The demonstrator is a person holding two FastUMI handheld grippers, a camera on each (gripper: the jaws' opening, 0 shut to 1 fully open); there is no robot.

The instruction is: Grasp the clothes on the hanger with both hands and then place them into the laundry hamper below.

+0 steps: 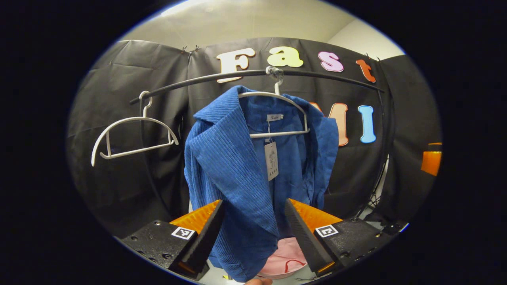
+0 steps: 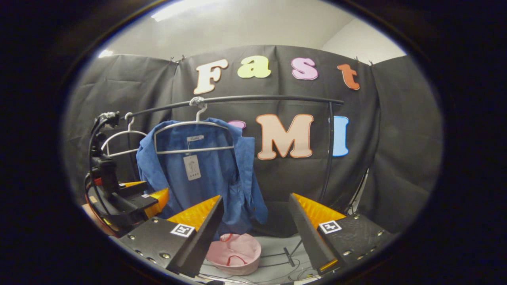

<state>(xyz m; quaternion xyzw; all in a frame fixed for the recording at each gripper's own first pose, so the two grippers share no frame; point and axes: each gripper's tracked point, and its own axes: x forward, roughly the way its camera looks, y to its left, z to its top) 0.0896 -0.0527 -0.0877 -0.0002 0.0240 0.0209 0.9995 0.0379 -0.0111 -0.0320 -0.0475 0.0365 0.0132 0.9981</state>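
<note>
While a blue corduroy shirt (image 1: 237,170) hangs from a white hanger (image 1: 277,114) on the black rail (image 1: 222,77), a paper tag (image 1: 271,160) dangles from its collar label (image 1: 274,117); the print on both is too small to read. An empty white hanger (image 1: 130,136) hangs further left on the same rail. Below the shirt stands a pink laundry hamper (image 2: 235,253) with a red handle inside its rim; I cannot tell what else it holds. The left tongs (image 1: 253,225) are spread wide, with the shirt's lower front between the fingers but not pinched. The right tongs (image 2: 255,225) are released too, well apart from the shirt.
</note>
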